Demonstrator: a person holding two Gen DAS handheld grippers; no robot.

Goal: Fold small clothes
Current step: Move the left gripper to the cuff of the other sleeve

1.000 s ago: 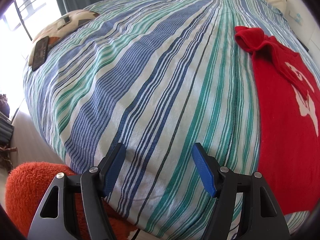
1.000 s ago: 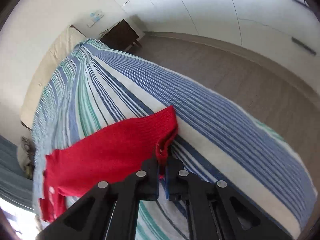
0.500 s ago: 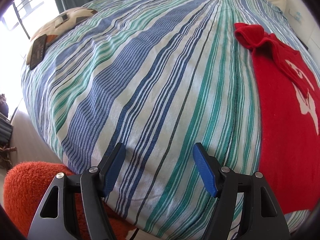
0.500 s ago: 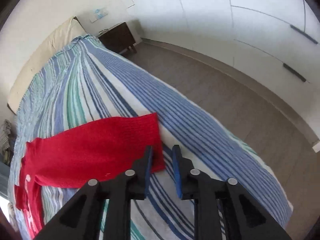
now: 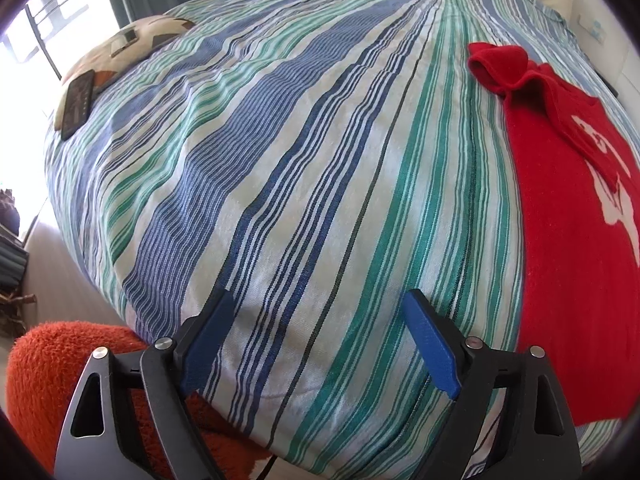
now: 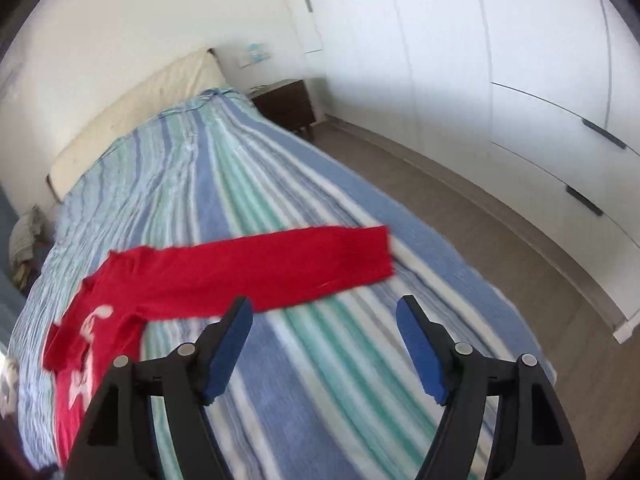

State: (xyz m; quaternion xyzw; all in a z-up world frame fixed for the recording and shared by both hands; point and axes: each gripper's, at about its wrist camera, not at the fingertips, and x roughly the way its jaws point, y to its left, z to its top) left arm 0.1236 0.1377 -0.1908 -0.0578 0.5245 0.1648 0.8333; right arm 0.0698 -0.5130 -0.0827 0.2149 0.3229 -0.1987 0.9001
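**Over the striped bed: both sets of fingers spread, red top lying loose**

Over the near edge of the bed, the left gripper [image 5: 316, 344] points steeply down at the blue, green and white striped cotton bedspread [image 5: 280, 160]. Its blue-padded fingers [image 5: 430, 352] are opening wide with only bare stripes between them, nothing held.

The right gripper [image 6: 324, 344] is tilted down less steeply, hovering above the bed's right side. Its fingers [image 6: 420, 354] are opening too, and nothing sits between them, just bedspread [image 6: 320, 380] underneath.

The red knit long-sleeved top with a white print [image 6: 224, 276] is spread on the bed. From the right wrist view one sleeve stretches flat toward the bed's right edge, its cuff just beyond the right fingers and clear of them. From the left wrist view the top [image 5: 572, 240] lies along the right side, with the other sleeve bunched up near the far end.

No containers anywhere. Around it: a cream padded headboard [image 6: 132, 120], a dark wooden nightstand [image 6: 286, 104] beside the bed, white wardrobe doors [image 6: 520, 80], a patterned cushion [image 5: 120, 52] with a dark phone [image 5: 78, 100] on it at the far left, and a fuzzy orange rug [image 5: 52, 380] down by the left fingers. Nothing blocks the way to the top.
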